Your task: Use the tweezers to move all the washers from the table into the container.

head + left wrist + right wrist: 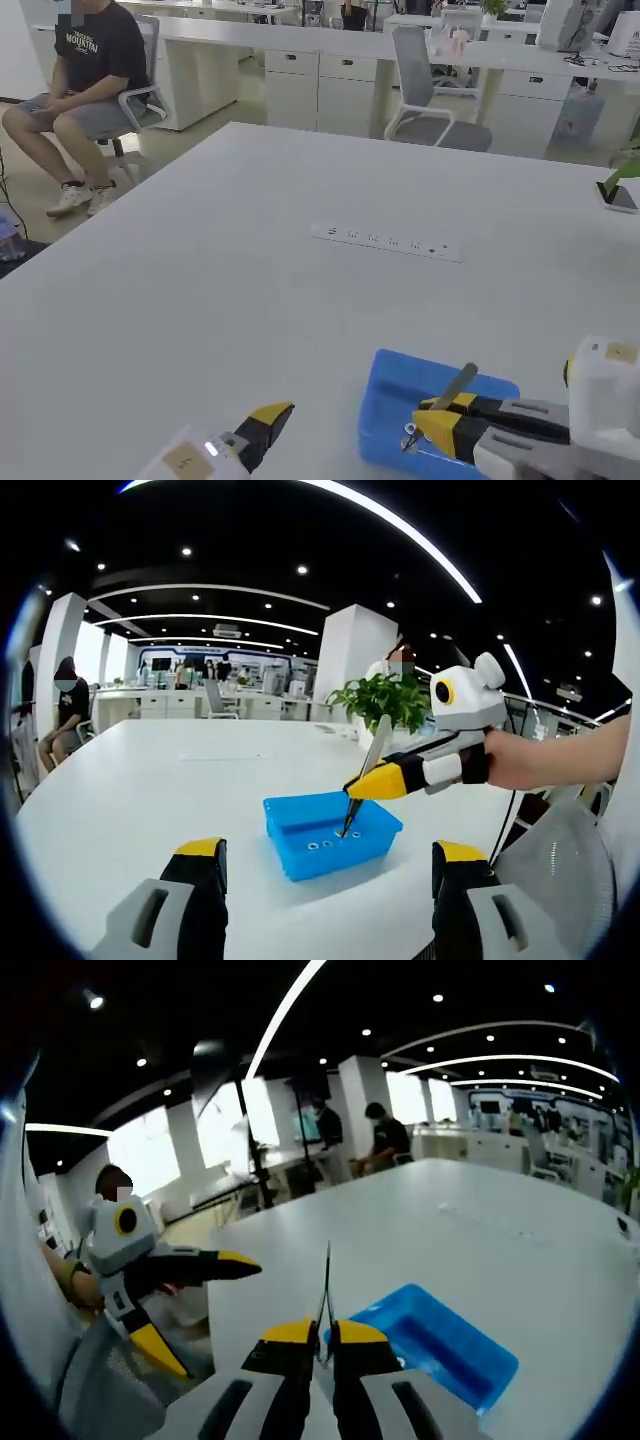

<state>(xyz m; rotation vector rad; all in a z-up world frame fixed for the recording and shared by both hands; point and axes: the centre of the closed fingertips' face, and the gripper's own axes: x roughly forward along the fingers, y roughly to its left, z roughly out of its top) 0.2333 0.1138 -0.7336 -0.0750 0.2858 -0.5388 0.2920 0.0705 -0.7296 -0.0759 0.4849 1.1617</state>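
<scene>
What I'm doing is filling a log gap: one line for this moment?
right gripper: shut on tweezers | tips in container | washers in container | left gripper: open

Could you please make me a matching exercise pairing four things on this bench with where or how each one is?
1. tweezers
2. washers
3. left gripper
4. power strip

A. inside the blue container
B. jaws open, holding nothing
C. flat on the table, beyond the container
D. clamped in the right gripper

Pairs: 1-D, 2-A, 3-B, 4-C.
</scene>
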